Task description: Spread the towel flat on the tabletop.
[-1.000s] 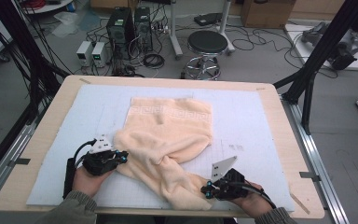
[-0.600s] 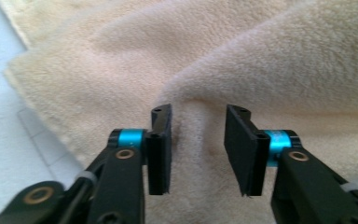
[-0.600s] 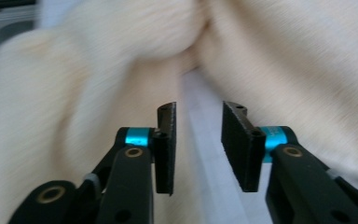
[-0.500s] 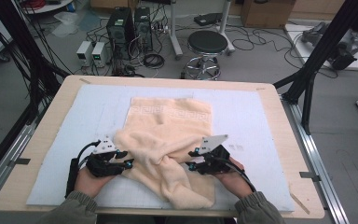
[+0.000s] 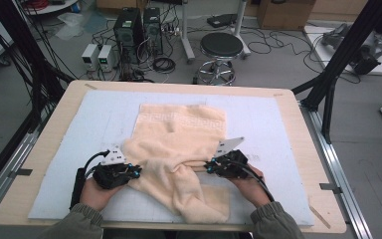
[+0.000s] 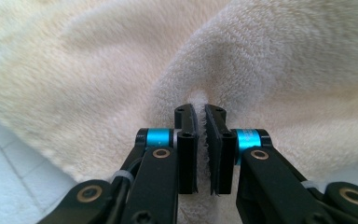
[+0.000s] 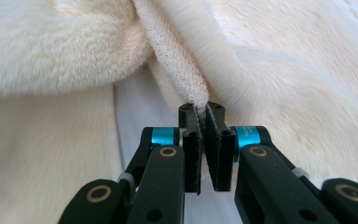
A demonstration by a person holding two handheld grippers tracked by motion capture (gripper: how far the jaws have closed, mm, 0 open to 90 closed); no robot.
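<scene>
A cream-coloured fluffy terry towel lies on the pale blue gridded mat that covers the light wooden surface. The far part of the towel, with a woven key-pattern band near its far edge, lies flat; the near part is bunched and twisted, with a folded tail running toward the near edge of the mat.

The left tongs sit at the towel's left side, held in the person's left hand. In the left gripper view the left tongs are nearly closed on a thin ridge of towel — the pile is pinched between the two black jaws and swells out just beyond them.

The right tongs sit at the towel's right side, at the pinched waist of the cloth, held in the person's right hand. In the right gripper view the right tongs are likewise closed to a narrow slit on a hemmed edge of the towel, which rises from between the jaws and curves away — a strip of the mat shows under the lifted fold.

Beyond the surface, a black round stool stands on the grey floor.
</scene>
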